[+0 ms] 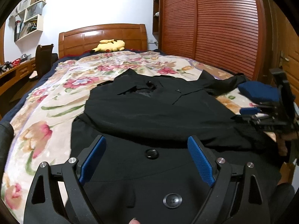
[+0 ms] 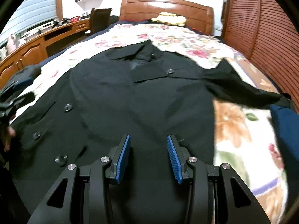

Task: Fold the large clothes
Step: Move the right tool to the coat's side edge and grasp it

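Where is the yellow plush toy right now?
The yellow plush toy lies at the far end of the bed, against the wooden headboard, beyond the black coat.

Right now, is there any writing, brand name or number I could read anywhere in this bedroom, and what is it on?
None can be read.
White wall shelves holding books and papers: any print is too small and blurred.
Black buttoned coat spread on the floral bedspread: no label shows.
Yellow plush toy: no text.
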`<state>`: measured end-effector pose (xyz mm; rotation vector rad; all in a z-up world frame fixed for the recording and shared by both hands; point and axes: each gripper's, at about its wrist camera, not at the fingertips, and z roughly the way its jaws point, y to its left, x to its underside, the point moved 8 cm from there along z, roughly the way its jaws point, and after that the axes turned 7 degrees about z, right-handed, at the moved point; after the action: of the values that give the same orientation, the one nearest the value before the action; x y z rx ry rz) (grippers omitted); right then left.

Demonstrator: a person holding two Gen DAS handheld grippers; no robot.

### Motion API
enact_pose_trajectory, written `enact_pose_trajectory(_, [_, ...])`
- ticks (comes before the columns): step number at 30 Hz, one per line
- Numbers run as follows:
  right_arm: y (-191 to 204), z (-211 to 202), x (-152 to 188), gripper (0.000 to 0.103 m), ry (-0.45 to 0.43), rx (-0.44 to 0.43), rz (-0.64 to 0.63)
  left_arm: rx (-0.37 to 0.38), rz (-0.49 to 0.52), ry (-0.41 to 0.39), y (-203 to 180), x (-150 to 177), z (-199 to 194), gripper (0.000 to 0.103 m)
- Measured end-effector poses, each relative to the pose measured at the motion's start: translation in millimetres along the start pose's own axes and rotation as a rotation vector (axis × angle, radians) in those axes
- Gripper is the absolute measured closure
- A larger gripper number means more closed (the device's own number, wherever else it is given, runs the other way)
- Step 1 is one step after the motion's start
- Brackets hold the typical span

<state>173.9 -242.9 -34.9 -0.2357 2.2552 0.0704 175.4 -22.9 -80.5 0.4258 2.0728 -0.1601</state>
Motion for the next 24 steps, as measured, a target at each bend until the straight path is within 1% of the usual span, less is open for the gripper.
enact_pose_trajectory(3, [-28.3,-1.1,-14.7,0.059,-0.022,0.051,0.016,0.013,-0.005,-0.003,-7.2,-2.6,0.4,0.014])
enact_pose_trajectory(5, [-51.5,0.2,-24.5,0.046,-0.026,0.087,0.032,0.005,0.007,0.002,-11.2,-3.3,2.9,0.014])
enact_pose_trajectory(7, [-76.6,-0.2,-34.5,0.043,-0.041,0.136,0.047,0.005,0.016,0.011,-15.3,-3.1,6.9,0.014])
enact_pose_trajectory(13, [-150.4,3.8,-63.2,0.042,-0.062,0.264,0.133,0.014,0.026,0.031,-24.2,-2.9,14.3,0.014])
enact_pose_trajectory(17, [-195.8,7.0,-79.4,0.042,-0.067,0.333,0.199,0.015,0.029,0.042,-28.0,-1.0,18.4,0.014])
enact_pose_trajectory(24, [-245.5,18.6,-99.4,0.042,-0.051,0.401,0.296,0.009,0.044,0.072,-32.2,3.9,25.8,0.014])
